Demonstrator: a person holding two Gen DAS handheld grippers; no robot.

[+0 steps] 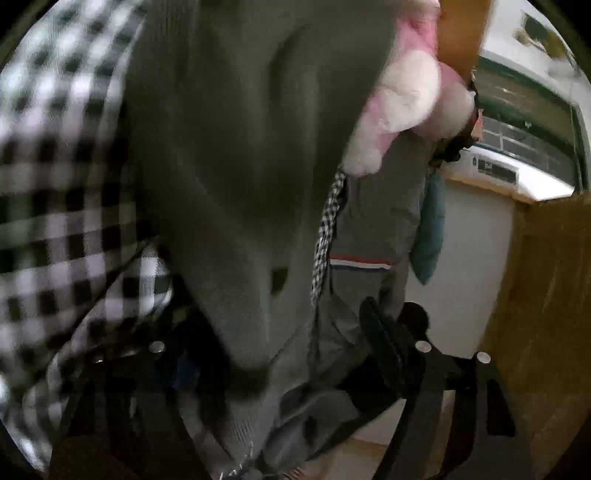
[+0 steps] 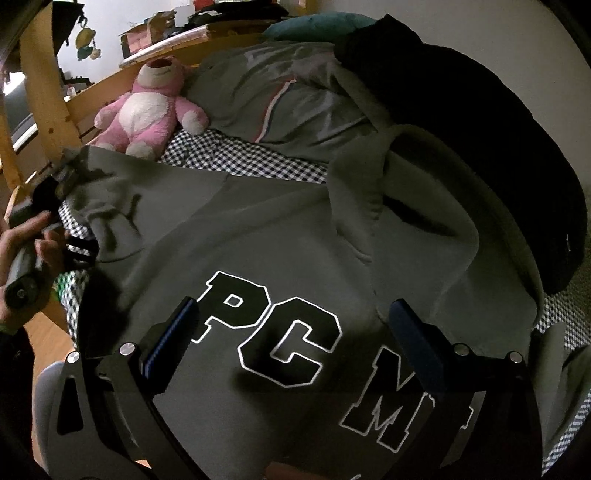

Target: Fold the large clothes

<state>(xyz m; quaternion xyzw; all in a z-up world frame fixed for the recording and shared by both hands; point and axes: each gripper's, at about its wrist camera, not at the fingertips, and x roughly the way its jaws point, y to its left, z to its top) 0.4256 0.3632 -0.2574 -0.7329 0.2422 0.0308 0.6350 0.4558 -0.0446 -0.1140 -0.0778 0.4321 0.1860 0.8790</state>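
Observation:
A grey hoodie (image 2: pixel 280 229) with large black letters lies spread front-up on a checkered bed sheet (image 2: pixel 240 158). My right gripper (image 2: pixel 293 306) hovers open just above the letters, nothing between its fingers. At the bed's left edge a hand (image 2: pixel 26 240) holds my left gripper (image 2: pixel 64 173) at the end of the hoodie's sleeve. In the left wrist view the blurred sleeve (image 1: pixel 240 147) drapes between the fingers of the left gripper (image 1: pixel 266 317). It hides the left finger, and a dark gap shows beside the right finger (image 1: pixel 380 332).
A pink plush bear (image 2: pixel 147 110) sits at the head of the bed beside a wooden frame post (image 2: pixel 40 81). Grey striped clothing (image 2: pixel 280 96) and a black garment (image 2: pixel 480 129) lie behind the hoodie. A teal pillow (image 2: pixel 314 22) is farther back.

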